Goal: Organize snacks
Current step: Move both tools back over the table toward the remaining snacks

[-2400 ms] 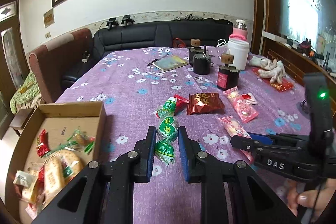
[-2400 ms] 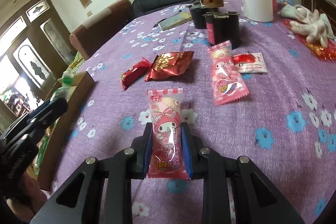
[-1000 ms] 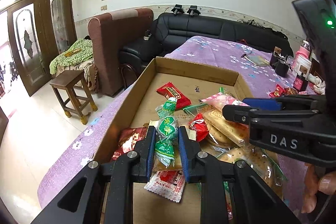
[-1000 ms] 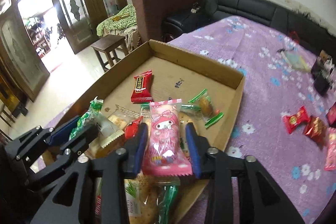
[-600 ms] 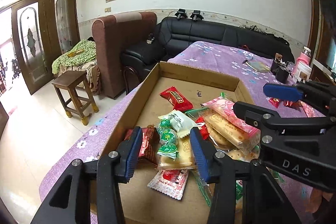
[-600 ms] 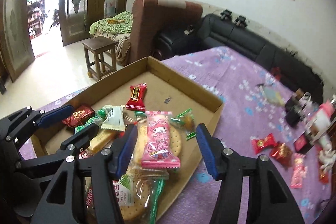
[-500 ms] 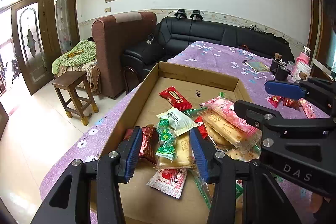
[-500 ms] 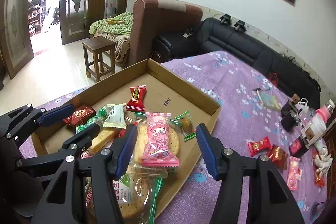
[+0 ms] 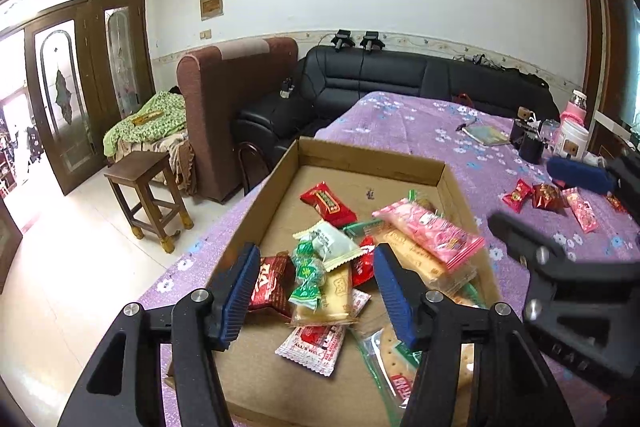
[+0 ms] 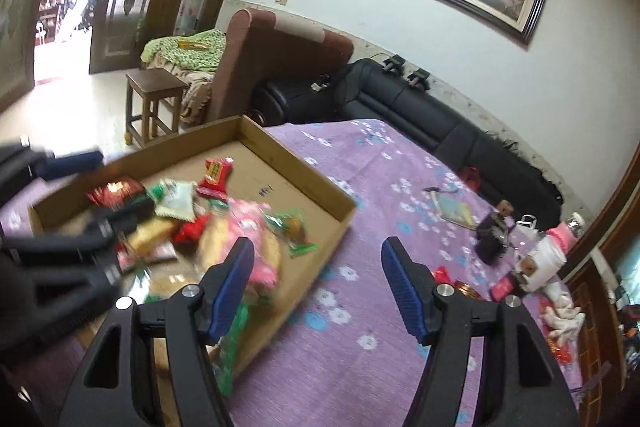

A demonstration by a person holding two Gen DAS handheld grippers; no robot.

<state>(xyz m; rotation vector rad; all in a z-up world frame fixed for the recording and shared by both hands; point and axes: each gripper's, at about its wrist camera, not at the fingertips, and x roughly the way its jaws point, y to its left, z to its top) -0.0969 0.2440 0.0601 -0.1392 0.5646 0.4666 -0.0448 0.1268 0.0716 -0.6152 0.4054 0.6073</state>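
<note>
Your left tongs (image 9: 316, 291) hang spread wide over the near end of the cardboard box (image 9: 372, 161), gripping nothing. Directly between their blue pads lies the green-wrapped candy (image 9: 306, 277), resting on a pale biscuit pack (image 9: 334, 293), with a dark red packet (image 9: 268, 281) just to its left. A white-and-red sachet (image 9: 312, 343) sits nearest you on the box floor. Further in, the long pink snack packet (image 9: 428, 233) lies across the cracker packs on the right side, and a red candy (image 9: 328, 203) lies alone toward the far wall.

Your right tongs (image 10: 318, 287) are also spread and empty, held over the box's right edge and the purple flowered cloth of the desk (image 10: 360, 347); that view is motion-blurred. Beyond the box, on the cloth, a few loose snacks (image 9: 550, 197) remain: two small red ones and a pink packet. Behind them stand dark jars (image 9: 530, 145) and a white canister (image 9: 574, 143).
</note>
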